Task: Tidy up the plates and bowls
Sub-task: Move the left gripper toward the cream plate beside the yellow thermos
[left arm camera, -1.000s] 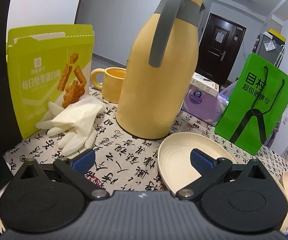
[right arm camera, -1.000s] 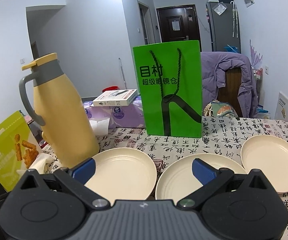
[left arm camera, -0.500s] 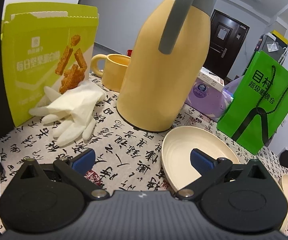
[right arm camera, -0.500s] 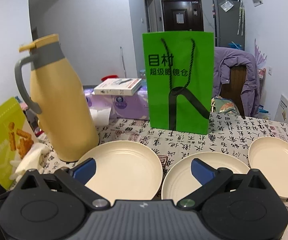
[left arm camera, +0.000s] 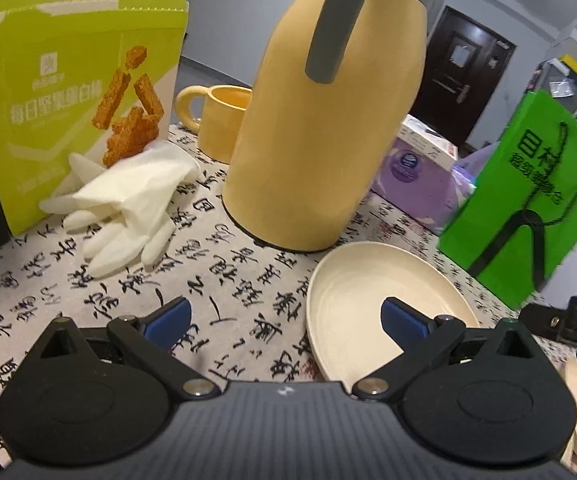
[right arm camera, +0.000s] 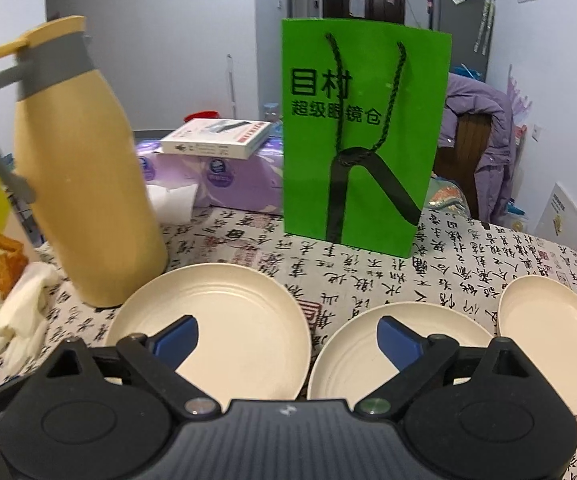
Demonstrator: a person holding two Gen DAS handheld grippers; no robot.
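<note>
My right gripper (right arm camera: 286,334) is wide and empty, its jaws having just narrowed slightly; it straddles the gap between the left plate (right arm camera: 224,316) and middle plate (right arm camera: 364,344), small plate (right arm camera: 548,320) further right. My left gripper (left arm camera: 284,314), open and empty, has that left plate under its right finger.

the green paper bag (right arm camera: 364,140), upper middle of the right wrist frame, reads "目村" over "超级眼镜仓". the yellow-green snack box (left arm camera: 76,96), upper left of the left wrist frame, reads "每日坚果蛋白棒". the bench cloth (left arm camera: 224,280) bears black calligraphy, too cursive to read.
</note>
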